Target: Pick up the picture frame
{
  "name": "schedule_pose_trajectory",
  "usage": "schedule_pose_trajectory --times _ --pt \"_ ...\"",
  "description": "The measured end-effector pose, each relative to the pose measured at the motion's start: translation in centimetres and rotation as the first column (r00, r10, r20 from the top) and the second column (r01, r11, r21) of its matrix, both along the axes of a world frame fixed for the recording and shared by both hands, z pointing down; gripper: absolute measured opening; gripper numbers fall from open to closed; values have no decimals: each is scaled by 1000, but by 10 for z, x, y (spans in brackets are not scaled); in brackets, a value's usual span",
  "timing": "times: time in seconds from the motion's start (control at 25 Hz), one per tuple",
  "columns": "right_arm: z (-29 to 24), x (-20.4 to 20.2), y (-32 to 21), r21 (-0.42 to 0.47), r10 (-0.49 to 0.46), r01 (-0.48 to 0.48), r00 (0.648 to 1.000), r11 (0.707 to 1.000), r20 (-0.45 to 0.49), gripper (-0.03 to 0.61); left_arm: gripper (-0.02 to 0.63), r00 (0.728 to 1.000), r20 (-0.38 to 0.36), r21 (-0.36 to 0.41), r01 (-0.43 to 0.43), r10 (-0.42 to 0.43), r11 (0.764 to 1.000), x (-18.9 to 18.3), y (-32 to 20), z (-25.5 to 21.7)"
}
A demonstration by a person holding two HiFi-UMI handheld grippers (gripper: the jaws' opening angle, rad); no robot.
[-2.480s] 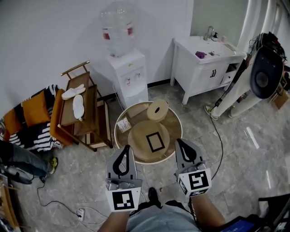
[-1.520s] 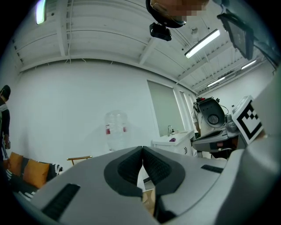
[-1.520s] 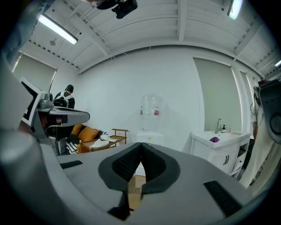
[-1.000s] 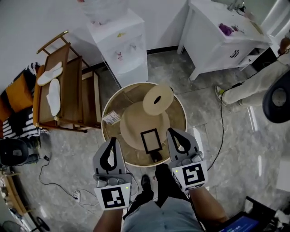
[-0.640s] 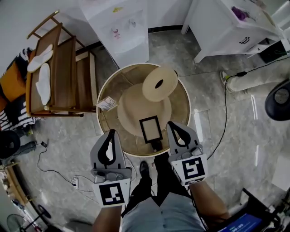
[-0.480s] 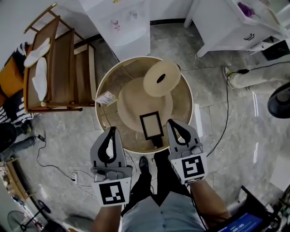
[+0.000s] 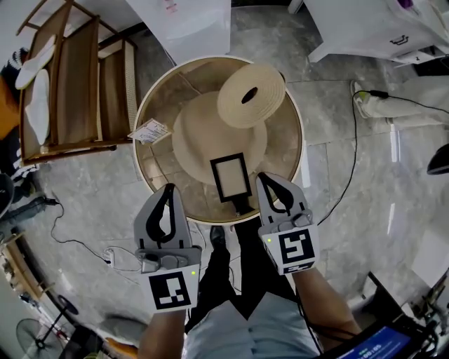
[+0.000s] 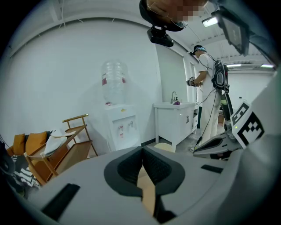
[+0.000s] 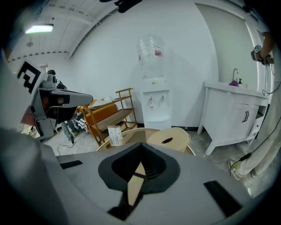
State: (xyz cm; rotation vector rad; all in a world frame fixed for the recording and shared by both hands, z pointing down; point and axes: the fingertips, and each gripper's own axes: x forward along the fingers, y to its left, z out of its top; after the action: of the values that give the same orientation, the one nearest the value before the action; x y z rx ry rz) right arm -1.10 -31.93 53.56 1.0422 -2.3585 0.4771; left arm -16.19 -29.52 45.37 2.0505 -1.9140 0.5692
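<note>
The picture frame (image 7: 231, 177), black-edged with a pale inside, lies flat on a tan round mat (image 7: 200, 137) on the round table (image 7: 300, 140), near its front edge. My left gripper (image 7: 168, 189) hangs over the table's front rim, to the left of the frame and apart from it. On the frame's other side my right gripper (image 7: 269, 179) sits level with its lower corner. Both stand shut with nothing between the jaws. In the left gripper view the left gripper (image 8: 142, 151) has its pads meeting. The right gripper (image 9: 141, 147) shows the same in its own view.
A straw hat (image 7: 250, 95) rests at the table's far side and a paper tag (image 7: 148, 131) at its left. Around the table are a wooden rack (image 7: 77, 84), a water dispenser (image 7: 189, 21), a white cabinet (image 7: 379, 24) and a floor cable (image 7: 351, 133).
The table and frame have come closer in the head view. Both grippers have come down beside the frame at the table's near edge. Their jaws stay shut and the frame has not moved.
</note>
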Motion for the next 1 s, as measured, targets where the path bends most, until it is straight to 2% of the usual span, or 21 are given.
schedule_pose_trajectory --times 0.48,0.76,1.0 --pt "82 -3 9 -135 -28 20 998 991 -56 14 15 999 -31 -115 14 -17 993 -7 2 78" --pt "124 2 22 -235 -35 13 995 972 -89 15 15 998 -53 -162 17 -26 987 -1 2 113" --pt "153 3 23 -233 -61 37 993 972 -99 15 15 998 -51 -190 16 -27 982 -2 1 138"
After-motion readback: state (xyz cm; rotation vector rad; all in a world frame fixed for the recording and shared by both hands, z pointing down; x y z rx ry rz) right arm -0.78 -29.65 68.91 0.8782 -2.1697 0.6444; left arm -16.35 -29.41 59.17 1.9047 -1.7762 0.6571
